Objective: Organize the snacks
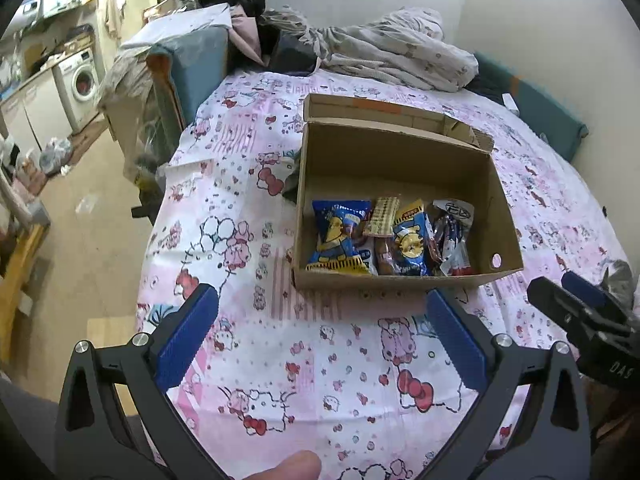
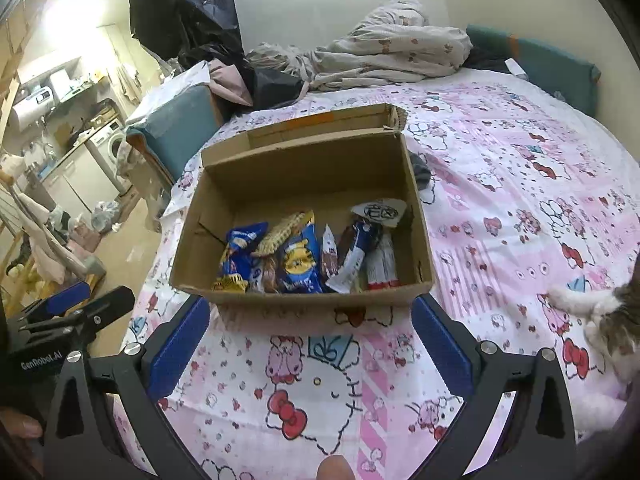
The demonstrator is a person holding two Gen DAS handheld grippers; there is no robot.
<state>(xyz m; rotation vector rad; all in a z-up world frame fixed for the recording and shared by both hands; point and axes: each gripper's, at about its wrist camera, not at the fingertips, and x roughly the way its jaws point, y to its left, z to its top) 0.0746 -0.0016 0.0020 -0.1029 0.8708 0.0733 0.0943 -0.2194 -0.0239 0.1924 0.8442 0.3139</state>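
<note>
I find both the left gripper [image 1: 320,336] and right gripper [image 2: 310,344] spread wide and empty, the snacks [image 2: 308,258] boxed in the cardboard box [image 1: 400,160]. I judge sorting finished; closing the flap remains.

Matt brown cardboard box [image 2: 224,280], glossy crinkled plastic snack packets [image 2: 304,256] inside, soft printed cloth bedsheet [image 2: 520,184] — smooth, lightly creased, ribbed blue pads [image 1: 456,336] on matt black plastic fingers.

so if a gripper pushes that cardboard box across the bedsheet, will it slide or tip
Probably slide, not tip: the cardboard box sits low and wide. It looks light, holding only a few snack packets bunched at its near end, so it may swivel. The soft patterned bedsheet could bunch up and drag.
</note>
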